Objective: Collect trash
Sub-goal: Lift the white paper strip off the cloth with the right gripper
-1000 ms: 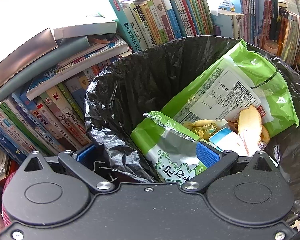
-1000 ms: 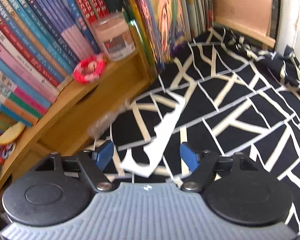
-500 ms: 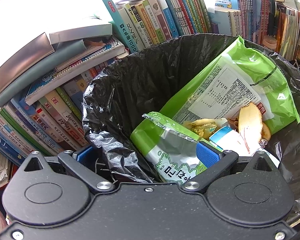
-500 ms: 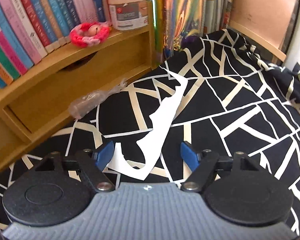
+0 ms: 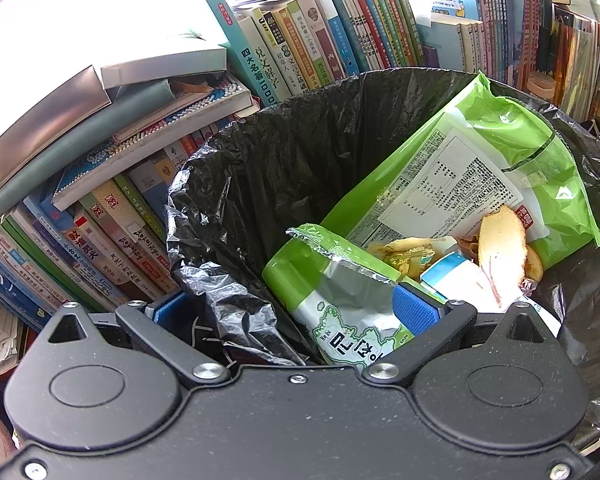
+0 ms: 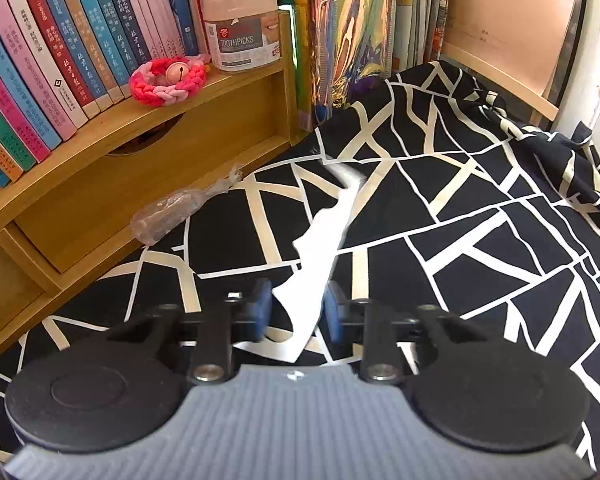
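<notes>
In the right wrist view a torn white paper scrap (image 6: 320, 232) lies on a black cloth with white lines (image 6: 480, 240). My right gripper (image 6: 298, 312) is closing on the scrap's near end. Both blue pads touch its edges and the paper buckles upward between them. A crumpled clear plastic wrapper (image 6: 172, 212) lies to the left, by the shelf. In the left wrist view my left gripper (image 5: 292, 312) stands open over the near rim of a black-lined trash bin (image 5: 300, 152). One finger is outside the liner, the other inside beside a green snack packet (image 5: 348, 312).
The bin holds a large green bag (image 5: 480, 168), a peel (image 5: 500, 248) and other wrappers. Stacked and upright books (image 5: 140, 140) crowd round it. A wooden shelf (image 6: 160, 120) with books, a toothpick jar (image 6: 240, 28) and a pink braided ring (image 6: 168, 80) borders the cloth.
The right gripper sank toward the cloth and its jaws came in from wide apart onto the paper scrap, which now buckles. The left gripper and the bin have stayed put.
</notes>
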